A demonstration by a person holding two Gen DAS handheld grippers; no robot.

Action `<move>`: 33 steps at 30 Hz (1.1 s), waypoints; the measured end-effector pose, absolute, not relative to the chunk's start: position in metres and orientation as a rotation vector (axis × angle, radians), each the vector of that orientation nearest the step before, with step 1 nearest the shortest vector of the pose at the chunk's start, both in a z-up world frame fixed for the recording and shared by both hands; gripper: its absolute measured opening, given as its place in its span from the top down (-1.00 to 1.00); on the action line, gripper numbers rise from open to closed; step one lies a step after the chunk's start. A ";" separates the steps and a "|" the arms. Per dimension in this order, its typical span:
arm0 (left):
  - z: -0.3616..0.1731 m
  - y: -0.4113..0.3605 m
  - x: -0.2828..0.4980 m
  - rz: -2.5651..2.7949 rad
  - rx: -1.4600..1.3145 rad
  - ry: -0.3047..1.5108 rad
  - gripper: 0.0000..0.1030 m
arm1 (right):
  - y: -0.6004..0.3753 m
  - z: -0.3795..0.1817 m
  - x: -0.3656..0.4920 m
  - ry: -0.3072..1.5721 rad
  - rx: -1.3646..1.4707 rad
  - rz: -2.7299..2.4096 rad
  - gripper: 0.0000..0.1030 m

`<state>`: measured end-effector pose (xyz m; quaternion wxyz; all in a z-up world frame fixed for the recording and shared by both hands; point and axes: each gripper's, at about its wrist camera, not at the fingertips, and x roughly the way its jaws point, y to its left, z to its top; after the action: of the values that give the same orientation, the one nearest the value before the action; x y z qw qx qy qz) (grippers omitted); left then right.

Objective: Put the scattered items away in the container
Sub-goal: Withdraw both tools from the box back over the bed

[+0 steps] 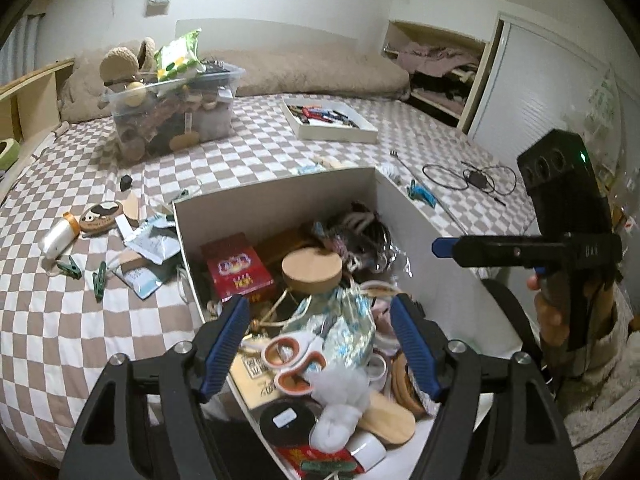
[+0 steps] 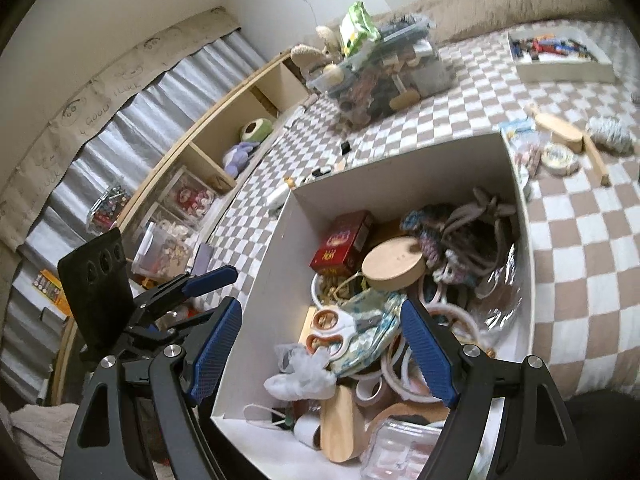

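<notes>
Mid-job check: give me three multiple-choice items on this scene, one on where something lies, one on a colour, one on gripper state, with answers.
1. Where do the scissors lie?
A. on the checked bedspread
B. inside the white box
C. in the clear bin

2. What colour are the clothespins left of the white box?
A. green
B. red
C. yellow

3. How does the left gripper stand?
A. shut on the scissors
B. shut on nothing
C. open, holding nothing

Answers:
1 B, they rest on the pile within the box walls.
2 A, both pegs on the bedspread look green.
3 C, its blue pads are wide apart over the box.
</notes>
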<state>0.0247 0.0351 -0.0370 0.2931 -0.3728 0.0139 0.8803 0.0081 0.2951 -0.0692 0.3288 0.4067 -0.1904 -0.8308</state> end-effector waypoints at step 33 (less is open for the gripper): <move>-0.013 0.030 0.013 2.536 -0.774 0.016 -0.99 | 0.326 -0.038 0.022 -0.148 0.781 -2.734 -1.00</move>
<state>0.0128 0.0297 -0.0132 0.2425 -0.2830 0.0060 0.9279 0.0222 0.3257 -0.0376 0.1467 0.2715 -0.0513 -0.9498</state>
